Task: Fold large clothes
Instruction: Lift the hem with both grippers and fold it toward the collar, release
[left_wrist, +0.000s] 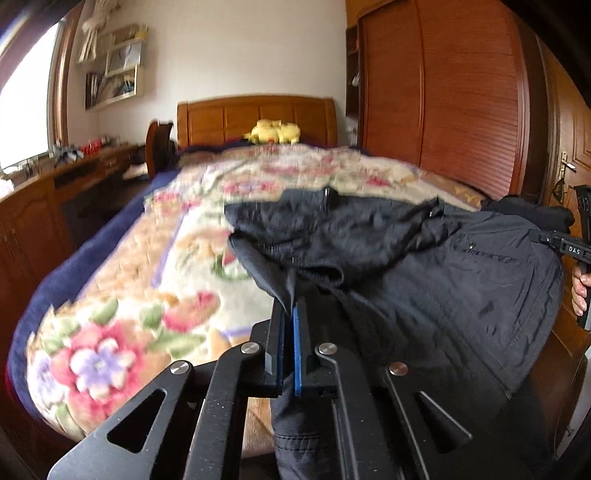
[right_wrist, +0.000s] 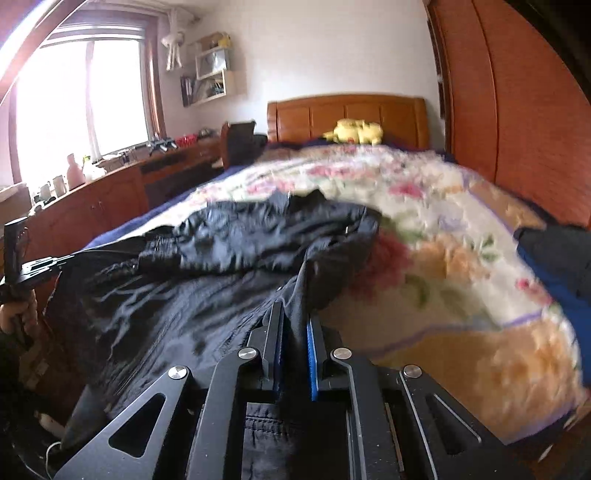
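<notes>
Left gripper (left_wrist: 290, 314): jaws nearly closed, pinching a thin fold of the black jacket (left_wrist: 424, 266) between the blue pads. Right gripper (right_wrist: 295, 317): jaws a little wider apart, with a thicker bunch of the same jacket clamped between them. Both grips sit on the garment's near hem, one at each side, which looks meant to keep the cloth spread and taut for laying it flat or turning it over.

Jacket: the near part hangs from the two grippers past the foot edge of the bed; the far part lies rumpled on the floral blanket (left_wrist: 122, 295), with collar and lining bunched toward the middle of the bed. Fold judged barely begun, since nothing is squared yet.

Outward: yellow plush toy (left_wrist: 275, 131) by the wooden headboard (left_wrist: 255, 114); wardrobe (left_wrist: 443, 92) along the right edge of the bed; second dark garment (right_wrist: 554, 258) with blue lining on the blanket near the right foot corner. Frames blurred.
</notes>
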